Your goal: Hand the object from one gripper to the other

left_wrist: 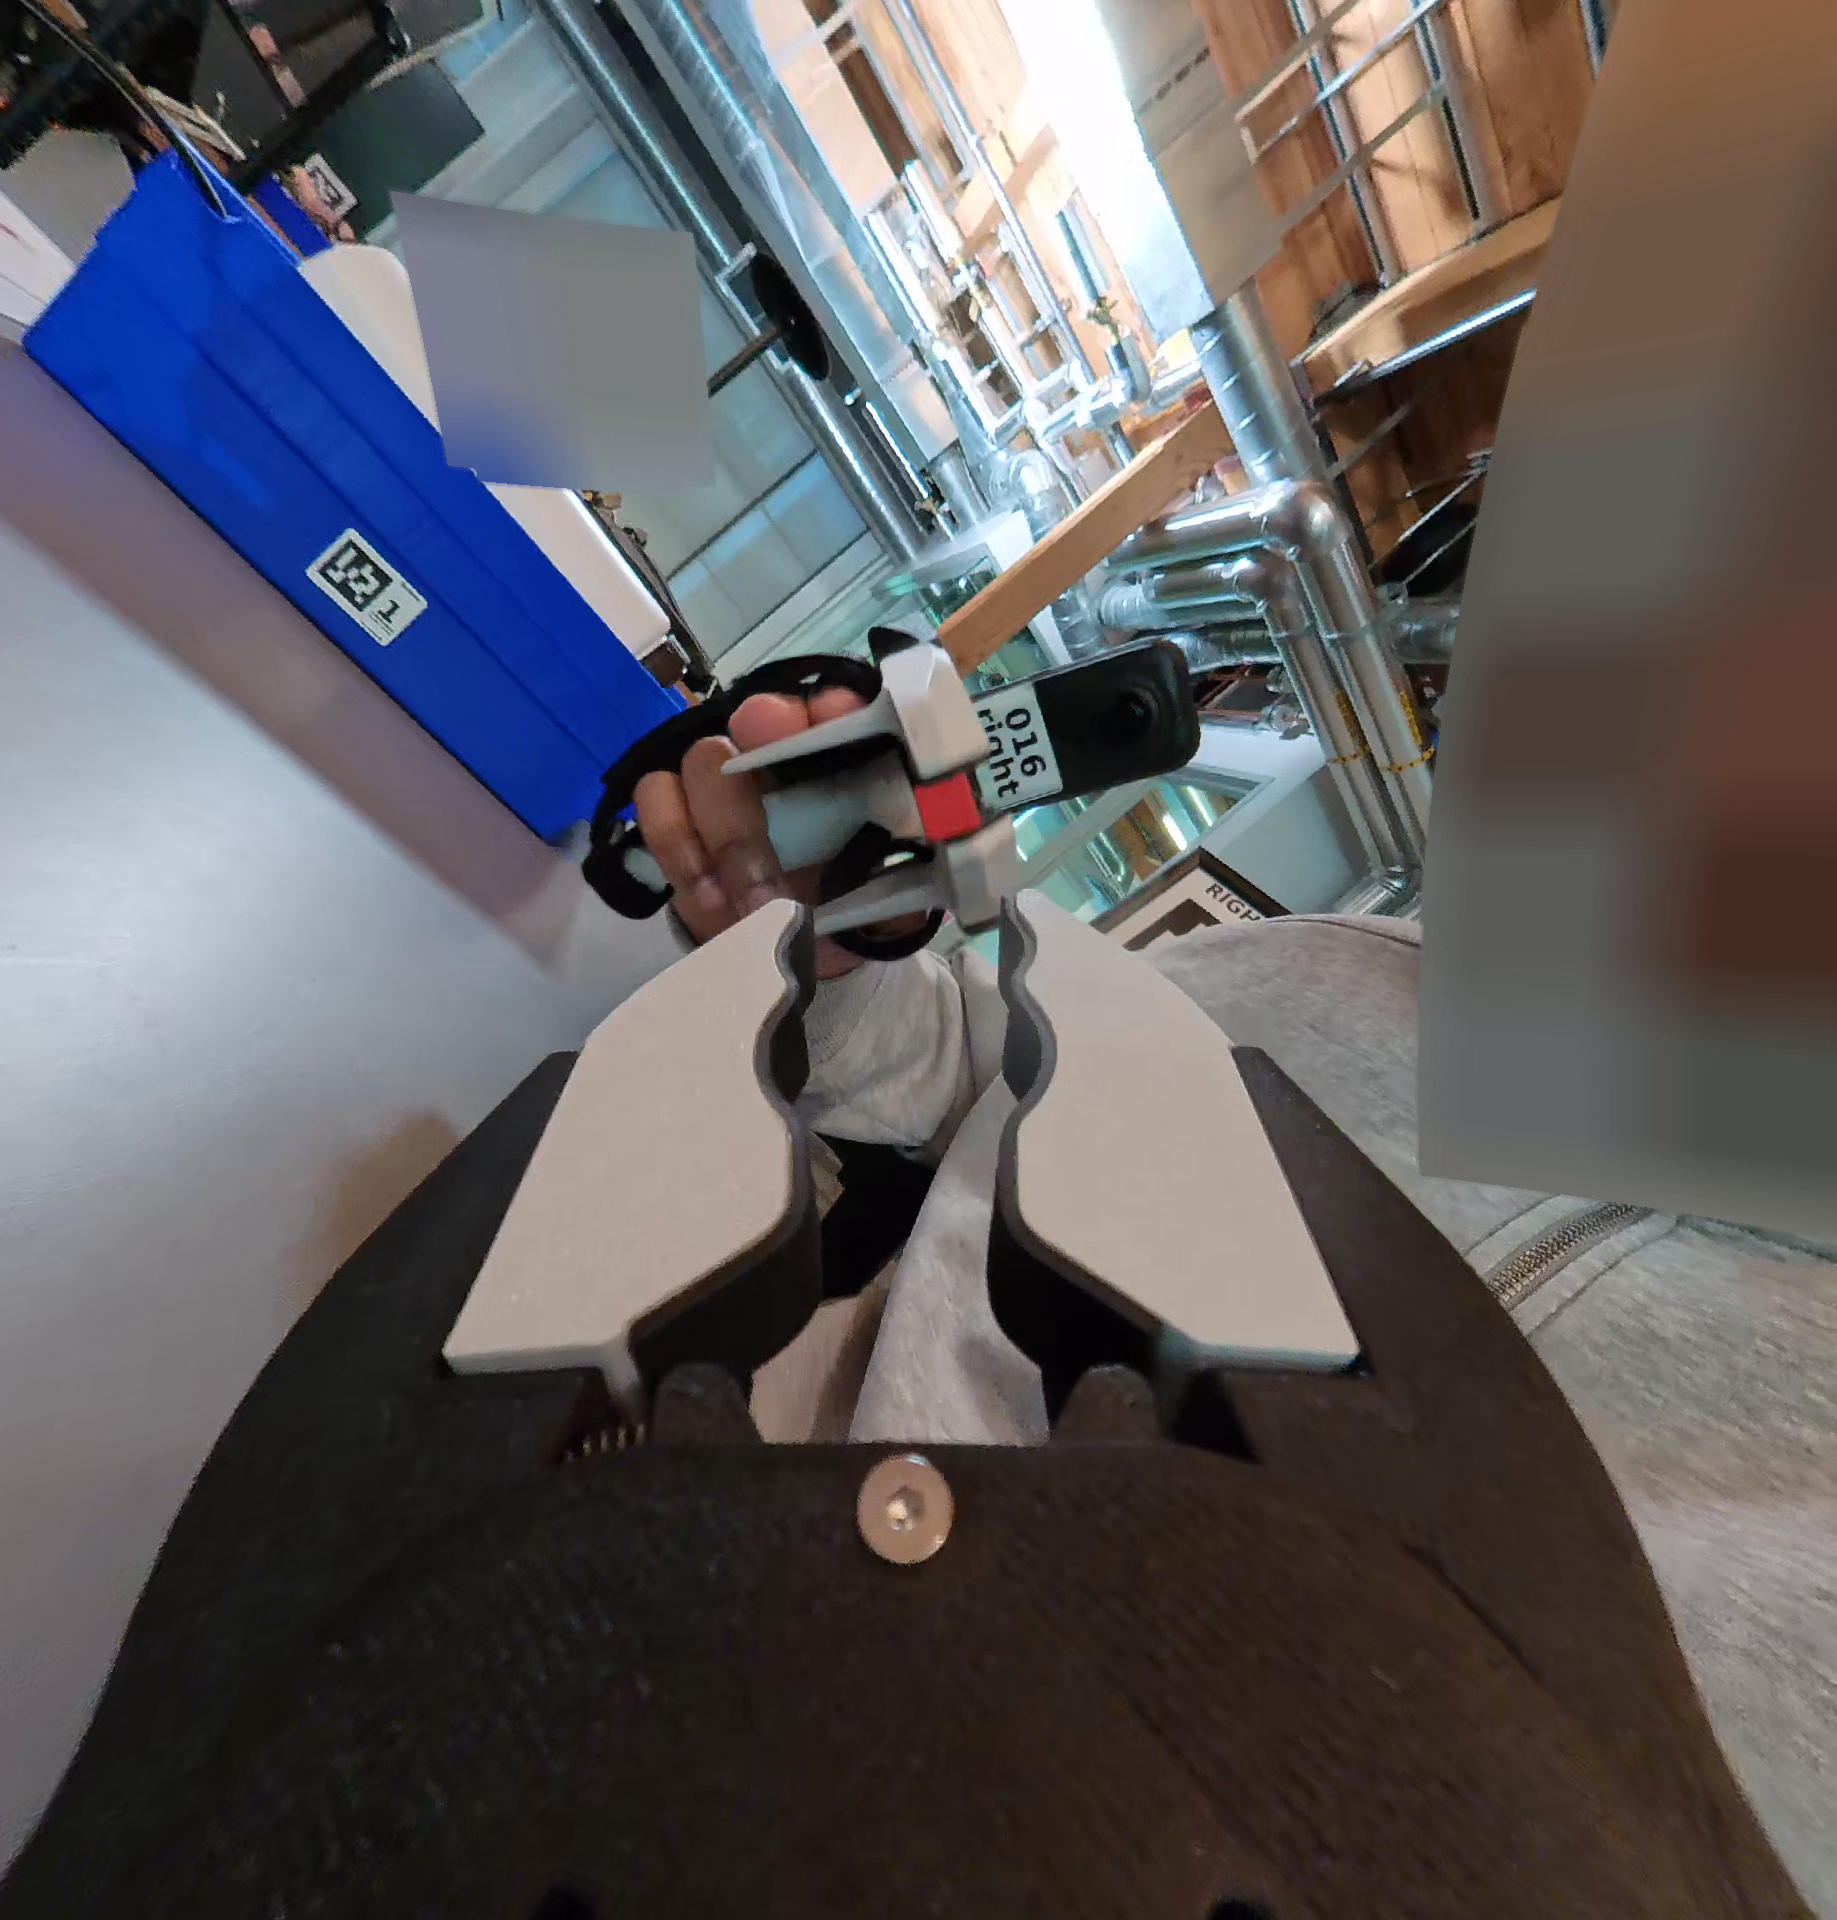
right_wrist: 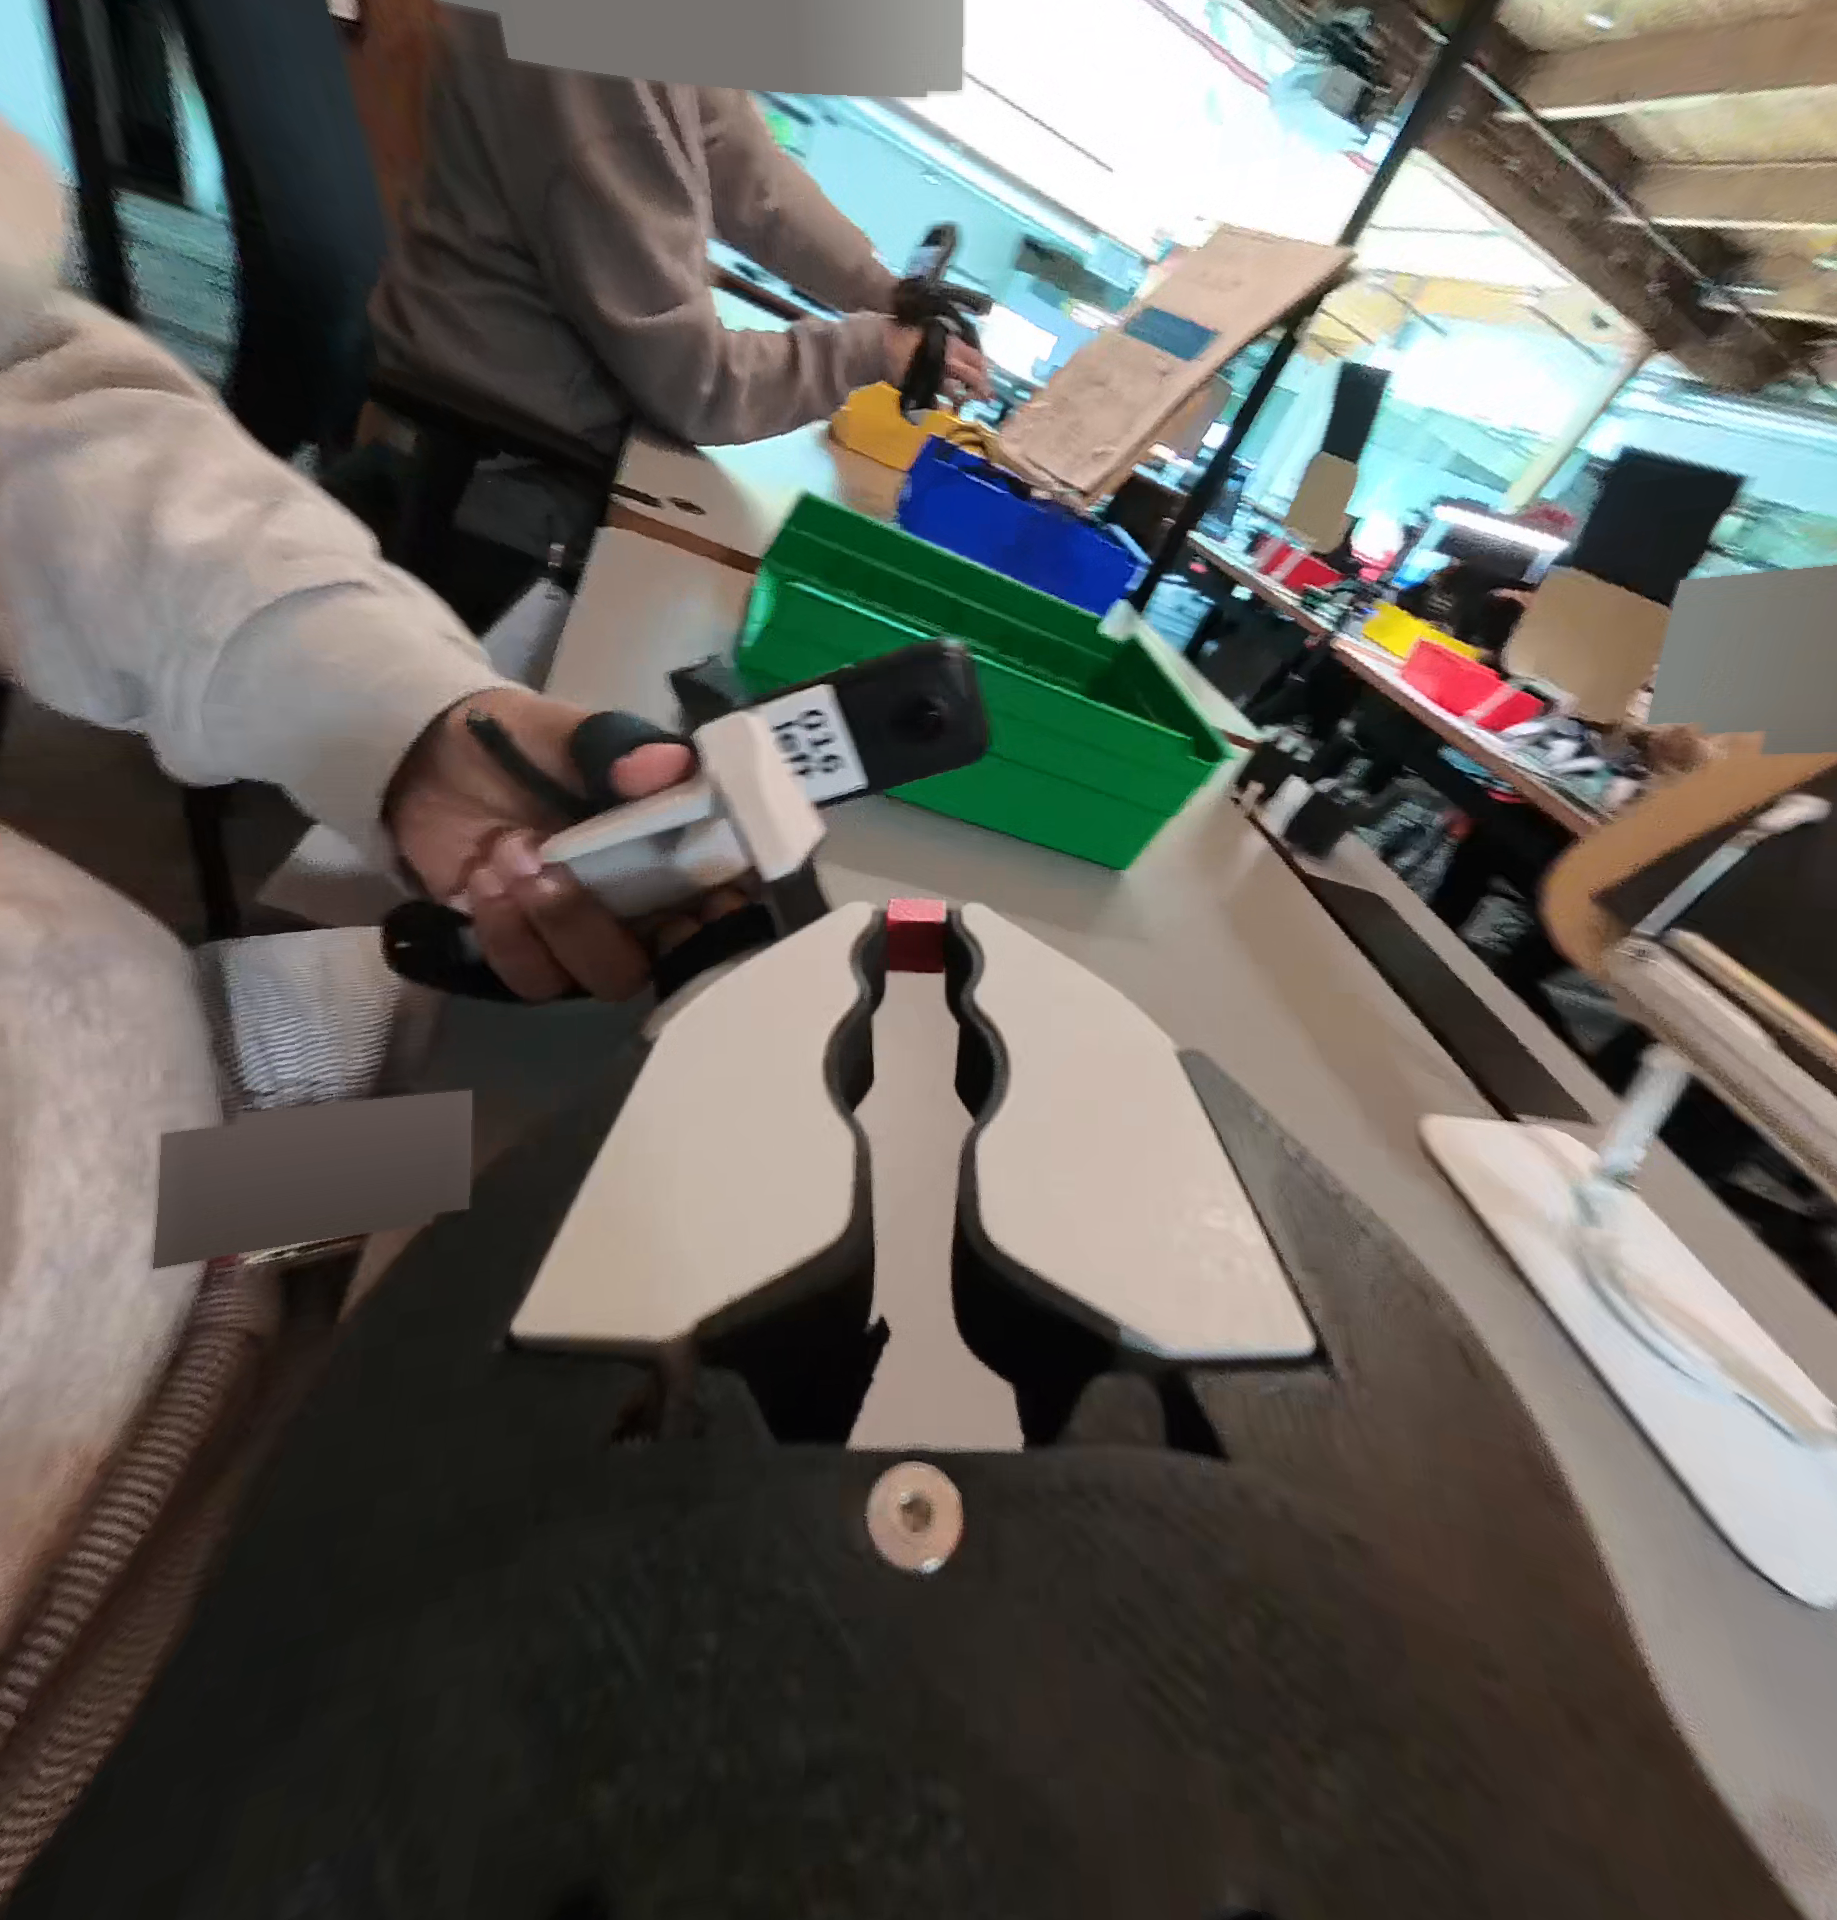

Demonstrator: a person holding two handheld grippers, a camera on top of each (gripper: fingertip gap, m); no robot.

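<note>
One red cube (right_wrist: 915, 935) pinched between tips of right gripper (right_wrist: 915, 940), held above grey table (right_wrist: 1257, 935). Left gripper (left_wrist: 906, 920) spread wide, holding nothing, tips just beside cube. Green bin (right_wrist: 997, 707) behind on table.

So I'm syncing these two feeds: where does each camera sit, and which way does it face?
Left wrist view: on the left gripper, open, tilted, facing the right gripper, its hand and a blue bin.
Right wrist view: on the right gripper, facing along the table toward a green bin; the left gripper shows at left.
Shared: the red cube, clamped in the right gripper.
</note>
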